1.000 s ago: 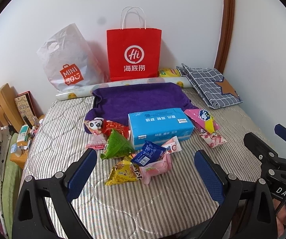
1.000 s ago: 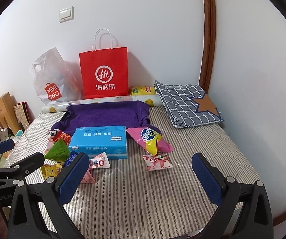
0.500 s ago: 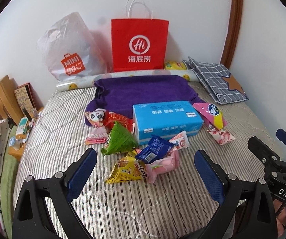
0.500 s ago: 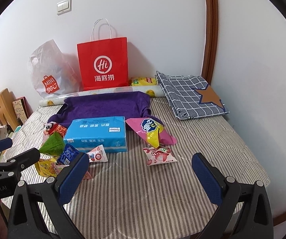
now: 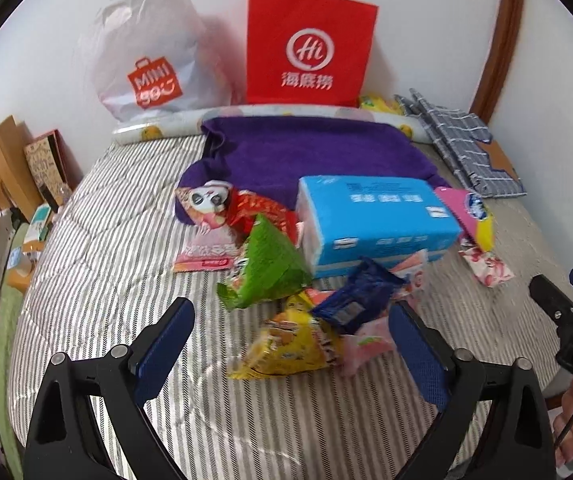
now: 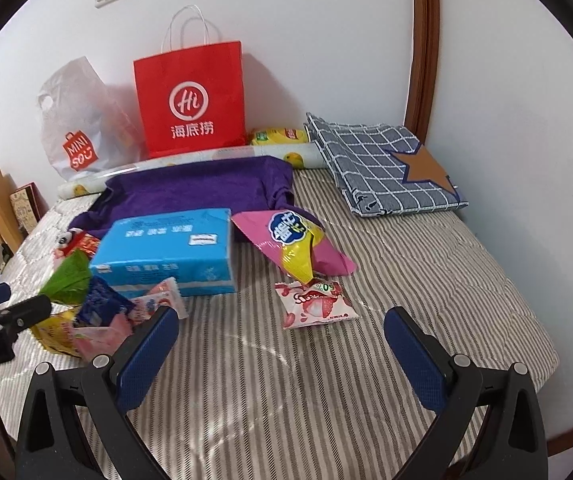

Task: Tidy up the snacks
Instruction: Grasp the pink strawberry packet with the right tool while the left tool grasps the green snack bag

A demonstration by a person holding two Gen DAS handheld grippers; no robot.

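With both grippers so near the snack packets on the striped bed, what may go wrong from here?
1. The left gripper is closing, still empty, over overlapping packets: the yellow crinkled snack bag, the dark blue wrapper and a pale pink packet. It may pinch two at once.
2. The soft striped mattress may give, so thin packets could slip from the pads.
3. The open right gripper may crush the pink strawberry candy packet.

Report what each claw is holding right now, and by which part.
Nothing is held. The left claw is closing, its jaws either side of the yellow snack packet without touching it. The right claw stands open over bare striped mattress.
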